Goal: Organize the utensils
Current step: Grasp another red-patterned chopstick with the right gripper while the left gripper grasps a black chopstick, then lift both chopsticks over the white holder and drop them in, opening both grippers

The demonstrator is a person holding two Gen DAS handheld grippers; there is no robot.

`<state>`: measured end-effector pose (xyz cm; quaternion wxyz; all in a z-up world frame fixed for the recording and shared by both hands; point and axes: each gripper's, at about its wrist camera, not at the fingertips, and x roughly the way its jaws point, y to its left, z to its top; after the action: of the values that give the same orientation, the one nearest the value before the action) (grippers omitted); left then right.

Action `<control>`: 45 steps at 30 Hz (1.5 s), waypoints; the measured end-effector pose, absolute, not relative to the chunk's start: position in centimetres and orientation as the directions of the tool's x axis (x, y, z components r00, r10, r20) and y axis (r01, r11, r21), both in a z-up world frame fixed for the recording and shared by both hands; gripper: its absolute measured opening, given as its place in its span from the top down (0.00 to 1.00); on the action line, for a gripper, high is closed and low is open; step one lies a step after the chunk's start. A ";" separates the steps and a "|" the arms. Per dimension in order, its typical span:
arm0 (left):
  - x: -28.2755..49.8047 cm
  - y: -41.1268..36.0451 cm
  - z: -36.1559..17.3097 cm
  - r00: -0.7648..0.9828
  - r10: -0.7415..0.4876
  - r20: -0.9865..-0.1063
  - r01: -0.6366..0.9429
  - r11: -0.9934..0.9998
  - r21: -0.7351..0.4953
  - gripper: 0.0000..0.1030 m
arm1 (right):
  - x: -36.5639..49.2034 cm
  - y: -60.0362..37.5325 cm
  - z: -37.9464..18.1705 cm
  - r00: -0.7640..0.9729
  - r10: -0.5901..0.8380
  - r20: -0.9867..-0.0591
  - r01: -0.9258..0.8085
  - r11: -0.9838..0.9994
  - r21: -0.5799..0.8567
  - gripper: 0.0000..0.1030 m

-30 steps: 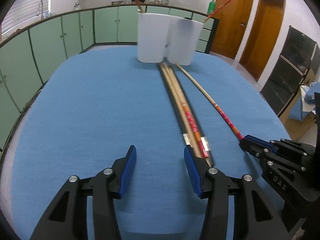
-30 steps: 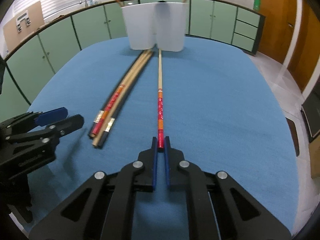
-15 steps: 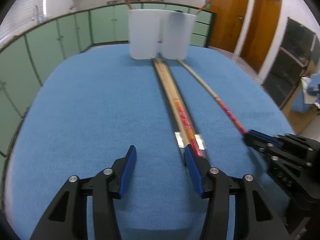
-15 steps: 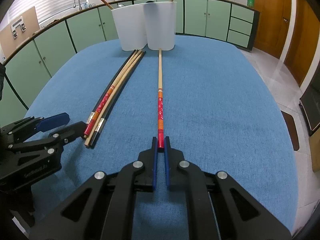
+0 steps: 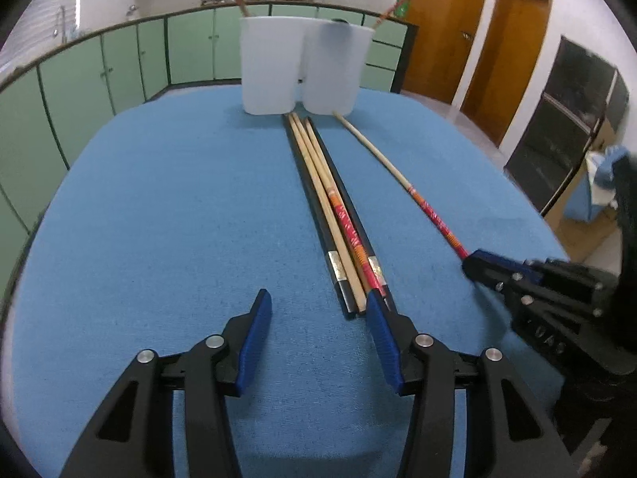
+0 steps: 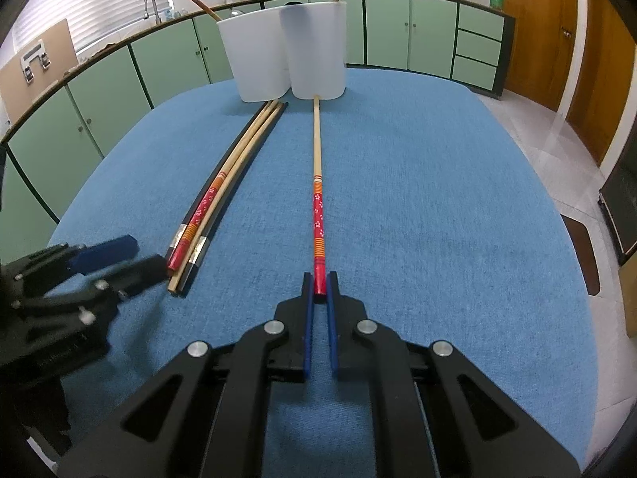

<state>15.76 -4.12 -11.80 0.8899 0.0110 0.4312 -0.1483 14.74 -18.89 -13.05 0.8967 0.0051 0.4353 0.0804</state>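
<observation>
A red-ended wooden chopstick (image 6: 317,183) lies alone on the blue table, its tip at the white cups. My right gripper (image 6: 319,283) is shut on its red end; it also shows in the left wrist view (image 5: 473,265). A bundle of several chopsticks (image 5: 338,223), black, plain wood and red-patterned, lies left of it, also seen in the right wrist view (image 6: 215,203). My left gripper (image 5: 316,306) is open, its right finger beside the bundle's near ends. Two white cups (image 5: 298,67) stand at the far edge, each holding a chopstick.
The blue cloth table (image 5: 159,219) has a rounded edge. Green cabinets (image 6: 119,75) run behind it, wooden doors (image 5: 477,28) at the right. A dark cabinet (image 5: 565,119) stands to the right of the table.
My left gripper has drawn back slightly and shifted left; the bundle's ends now lie beside its right finger. My right gripper stays shut on the red chopstick.
</observation>
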 end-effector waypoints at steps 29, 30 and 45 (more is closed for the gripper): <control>16.1 -2.9 -11.8 0.603 -0.182 -0.777 0.207 0.976 -0.068 0.52 | 14.0 -19.4 -12.9 0.603 0.202 -0.772 -0.171 0.978 0.122 0.91; 16.2 -3.0 -11.8 0.602 -0.180 -0.778 0.209 0.976 -0.064 0.52 | 14.2 -19.2 -12.9 0.602 0.199 -0.773 -0.176 0.978 0.115 0.90; 15.9 -3.0 -10.3 0.620 -0.212 -0.755 0.238 0.968 -0.076 0.93 | 13.1 -18.7 -10.2 0.664 0.175 -0.727 -0.196 0.979 0.058 0.95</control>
<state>15.92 -3.05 -10.29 0.9000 0.0154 0.4174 -0.1249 13.14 -18.66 -10.19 0.9119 -0.0127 0.3973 0.1017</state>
